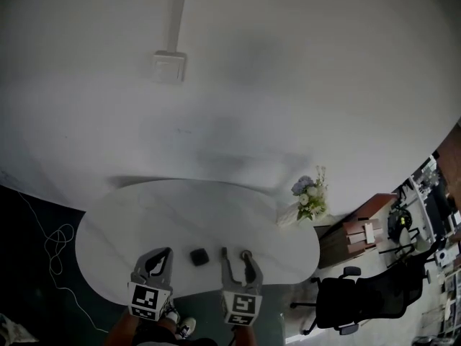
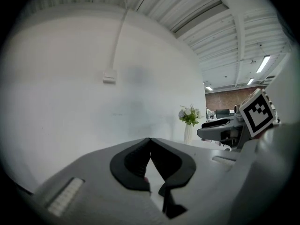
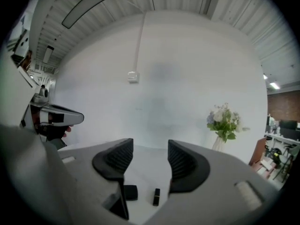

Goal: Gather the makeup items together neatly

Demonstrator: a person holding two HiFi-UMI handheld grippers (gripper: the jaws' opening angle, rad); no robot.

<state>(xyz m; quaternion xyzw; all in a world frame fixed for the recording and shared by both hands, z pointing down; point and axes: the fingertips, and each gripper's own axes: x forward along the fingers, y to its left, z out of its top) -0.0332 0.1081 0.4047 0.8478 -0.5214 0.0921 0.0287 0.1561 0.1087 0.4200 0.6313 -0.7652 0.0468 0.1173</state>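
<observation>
Left gripper (image 1: 160, 254), fingers clenched empty, and right gripper (image 1: 235, 253), fingers spread empty, hang above the counter (image 1: 216, 207), likely because compact (image 3: 130, 191) and lipstick (image 3: 156, 197) already lie side by side at its near edge.

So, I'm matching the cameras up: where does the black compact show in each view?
Head view: black compact low centre, on the white table.
Left gripper view: not in it.
Right gripper view: bottom centre, just left of a black tube.
Shared landmark: the vase of flowers.
</observation>
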